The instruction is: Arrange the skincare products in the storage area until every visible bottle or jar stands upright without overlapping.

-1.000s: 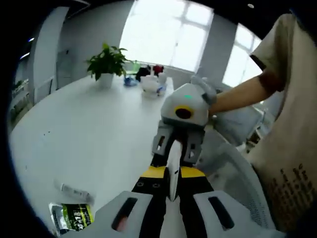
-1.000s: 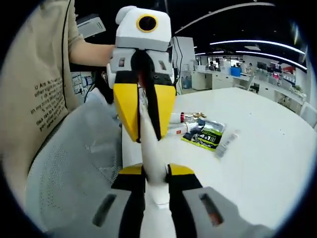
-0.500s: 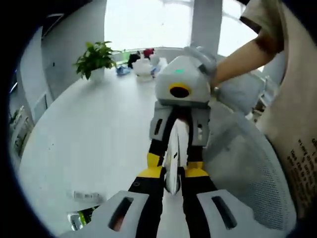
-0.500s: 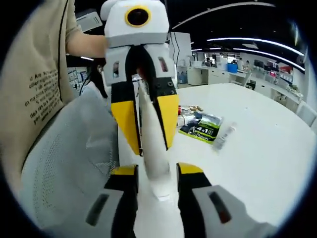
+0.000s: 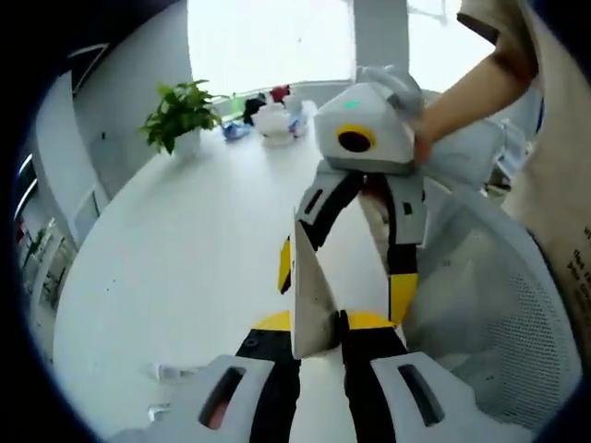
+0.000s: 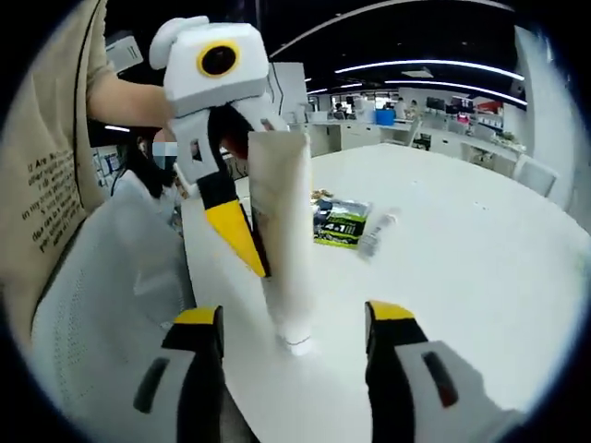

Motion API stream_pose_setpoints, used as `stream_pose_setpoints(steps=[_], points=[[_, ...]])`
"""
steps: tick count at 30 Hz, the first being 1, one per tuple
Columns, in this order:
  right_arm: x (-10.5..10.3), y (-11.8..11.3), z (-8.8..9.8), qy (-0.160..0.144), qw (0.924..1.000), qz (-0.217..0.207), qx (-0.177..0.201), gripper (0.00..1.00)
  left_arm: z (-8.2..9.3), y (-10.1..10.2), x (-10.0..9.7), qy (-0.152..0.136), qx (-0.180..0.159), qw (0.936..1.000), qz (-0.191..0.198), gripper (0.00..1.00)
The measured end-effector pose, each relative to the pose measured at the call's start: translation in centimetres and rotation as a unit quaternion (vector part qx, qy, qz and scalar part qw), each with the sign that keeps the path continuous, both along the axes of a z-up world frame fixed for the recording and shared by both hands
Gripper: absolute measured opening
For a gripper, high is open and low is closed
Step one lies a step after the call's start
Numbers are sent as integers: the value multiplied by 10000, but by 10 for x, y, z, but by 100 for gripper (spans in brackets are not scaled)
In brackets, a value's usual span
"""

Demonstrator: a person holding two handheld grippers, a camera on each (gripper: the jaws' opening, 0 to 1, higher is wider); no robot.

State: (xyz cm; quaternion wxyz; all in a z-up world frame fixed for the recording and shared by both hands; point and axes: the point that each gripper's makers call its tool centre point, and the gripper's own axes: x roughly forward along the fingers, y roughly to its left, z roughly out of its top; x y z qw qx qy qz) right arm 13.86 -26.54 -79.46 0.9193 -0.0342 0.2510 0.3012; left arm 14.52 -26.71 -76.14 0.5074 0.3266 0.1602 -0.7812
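White tube (image 6: 282, 242) | clamped in left gripper (image 6: 242, 242) fingers | right gripper (image 6: 294, 325) fingers apart

The left tongs (image 5: 314, 328) have pale grey arms with dark oval slots, black jaws and yellow pads near the tips. From the right gripper view, the left tongs (image 6: 242, 254) show a white rounded housing, a yellow ring on its face, grey slotted links, and a black jaw ending in a yellow wedge. The right tongs (image 6: 294, 325) are built alike: grey arms, black jaws, yellow caps. In the left gripper view a green light glows on their housing. The person wears a beige short-sleeved shirt (image 6: 42, 198) printed with dark lettering.
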Motion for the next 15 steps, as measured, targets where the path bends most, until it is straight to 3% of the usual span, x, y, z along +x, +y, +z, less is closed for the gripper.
stream_pose_setpoints(steps=[3,15], points=[[-1,-6,0,10,9998,-192,27,62,-1,-6,9,-141,-47,9999,6,12],[1,-19,11,-155,9950,-943,305,70,-1,-33,51,-203,-102,9997,73,12]])
